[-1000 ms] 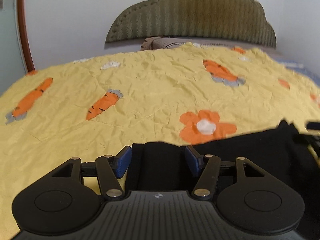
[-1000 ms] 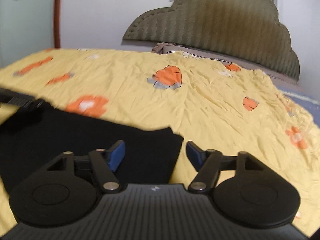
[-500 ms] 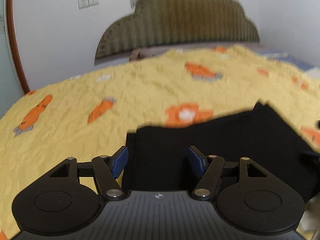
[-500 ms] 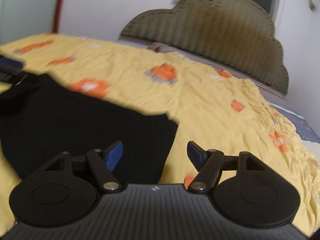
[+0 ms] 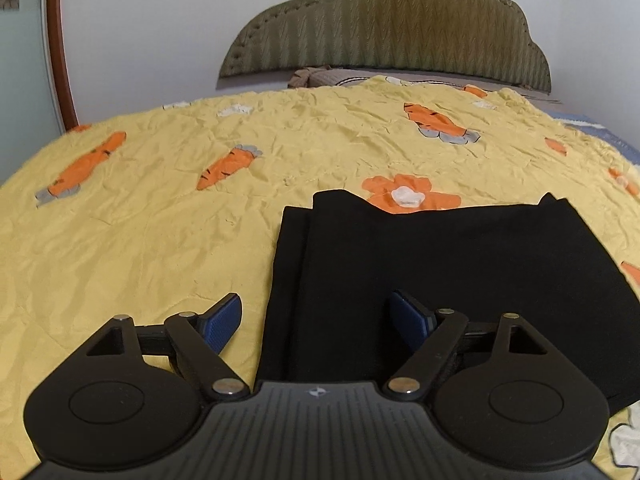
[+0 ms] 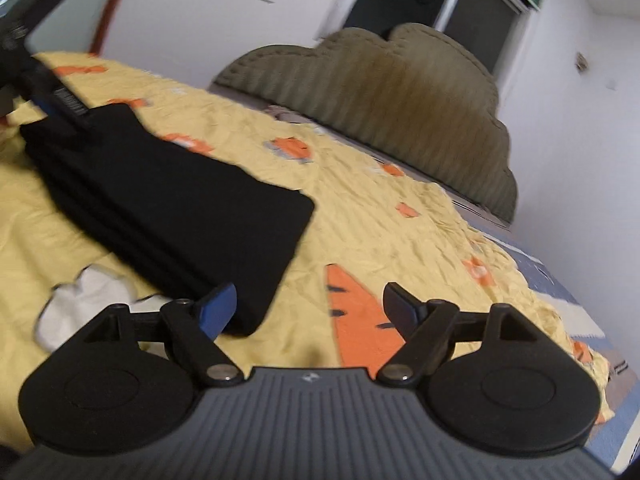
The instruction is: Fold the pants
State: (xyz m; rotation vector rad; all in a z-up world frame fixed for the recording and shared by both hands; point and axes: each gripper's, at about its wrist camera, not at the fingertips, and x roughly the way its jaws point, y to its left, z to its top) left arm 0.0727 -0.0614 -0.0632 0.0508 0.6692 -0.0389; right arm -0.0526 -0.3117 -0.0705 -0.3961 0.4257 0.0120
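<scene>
The black pants (image 5: 460,280) lie folded into a flat rectangle on the yellow carrot-print bedspread (image 5: 160,216). My left gripper (image 5: 316,320) is open above the pants' left edge, holding nothing. In the right wrist view the folded pants (image 6: 172,204) lie to the left. My right gripper (image 6: 308,308) is open and empty, raised above the bedspread (image 6: 380,232) just off the pants' near right corner. The left gripper (image 6: 52,104) shows at the far left of that view, over the pants' far end.
A padded olive headboard (image 5: 392,24) and a pillow edge (image 5: 316,76) stand at the far end of the bed. A white wall (image 5: 152,32) lies behind. A dark window (image 6: 432,4) shows in the right wrist view. The bed's right edge (image 6: 580,320) drops off.
Both grippers have lifted up and back from the pants. The right gripper has tilted and swung right, off the pants' corner. The pants stay flat on the bed.
</scene>
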